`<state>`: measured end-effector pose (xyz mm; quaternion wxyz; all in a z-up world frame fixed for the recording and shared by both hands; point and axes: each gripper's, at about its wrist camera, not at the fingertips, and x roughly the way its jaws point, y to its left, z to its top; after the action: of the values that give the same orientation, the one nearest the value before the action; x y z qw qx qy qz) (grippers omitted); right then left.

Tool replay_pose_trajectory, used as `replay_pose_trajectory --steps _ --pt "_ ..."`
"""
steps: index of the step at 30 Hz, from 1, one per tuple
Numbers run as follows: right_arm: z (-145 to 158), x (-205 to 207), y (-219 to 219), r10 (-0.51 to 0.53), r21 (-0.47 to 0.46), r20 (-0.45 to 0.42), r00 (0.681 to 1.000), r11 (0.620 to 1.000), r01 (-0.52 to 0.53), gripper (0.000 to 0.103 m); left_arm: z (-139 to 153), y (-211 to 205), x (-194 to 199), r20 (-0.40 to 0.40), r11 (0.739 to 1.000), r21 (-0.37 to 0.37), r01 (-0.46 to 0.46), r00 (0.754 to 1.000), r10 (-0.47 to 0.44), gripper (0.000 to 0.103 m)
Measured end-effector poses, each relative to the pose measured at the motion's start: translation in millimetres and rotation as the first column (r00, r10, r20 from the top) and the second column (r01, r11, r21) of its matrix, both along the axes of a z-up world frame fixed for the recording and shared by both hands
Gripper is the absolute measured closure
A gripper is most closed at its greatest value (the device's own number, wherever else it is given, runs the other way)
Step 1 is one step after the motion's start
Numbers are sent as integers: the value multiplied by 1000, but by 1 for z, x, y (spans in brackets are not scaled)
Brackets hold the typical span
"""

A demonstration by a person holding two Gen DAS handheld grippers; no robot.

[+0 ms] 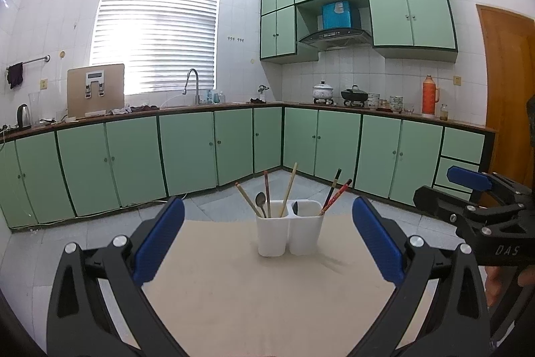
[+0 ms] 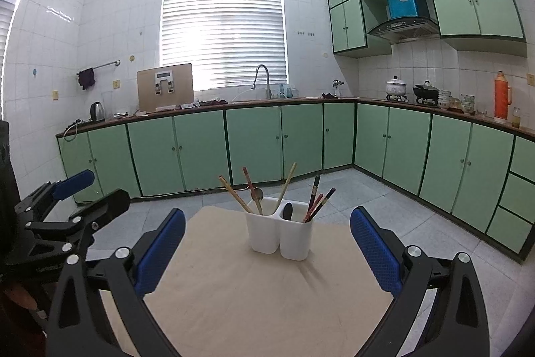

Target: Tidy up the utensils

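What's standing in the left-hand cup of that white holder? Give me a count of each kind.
Left-hand compartment of the white holder:
Pale chopsticks: 2
Reddish chopstick: 1
Metal spoon: 1
Total: 4

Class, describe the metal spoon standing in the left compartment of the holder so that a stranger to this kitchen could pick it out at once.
Start at the beige table and find the white two-compartment plastic holder standing on it. In its left compartment, among pale bamboo chopsticks and a reddish-brown chopstick, stands the grey metal spoon. It alone shows a rounded, shiny bowl pointing up; its neighbours are thin straight sticks.
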<state>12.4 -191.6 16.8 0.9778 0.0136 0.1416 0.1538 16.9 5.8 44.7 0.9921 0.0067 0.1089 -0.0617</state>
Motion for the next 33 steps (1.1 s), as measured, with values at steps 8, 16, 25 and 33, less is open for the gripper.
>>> replay_pose_trajectory --steps 8,16,25,33 --pt "-8 4 3 1 -3 -21 1000 1000 -1 6 -7 3 3 -24 1000 -3 -9 1000 9 6" --pt "-17 11 3 -2 -3 -49 999 1000 2 6 -16 3 13 -58 1000 -7 -10 998 10 6" --pt "-19 16 3 -6 -3 -57 998 1000 6 6 -13 3 20 -56 1000 -3 -8 998 7 6" --pt "-20 17 3 -8 -5 -60 998 1000 7 6 -14 2 22 -62 1000 -2 -7 998 7 6"
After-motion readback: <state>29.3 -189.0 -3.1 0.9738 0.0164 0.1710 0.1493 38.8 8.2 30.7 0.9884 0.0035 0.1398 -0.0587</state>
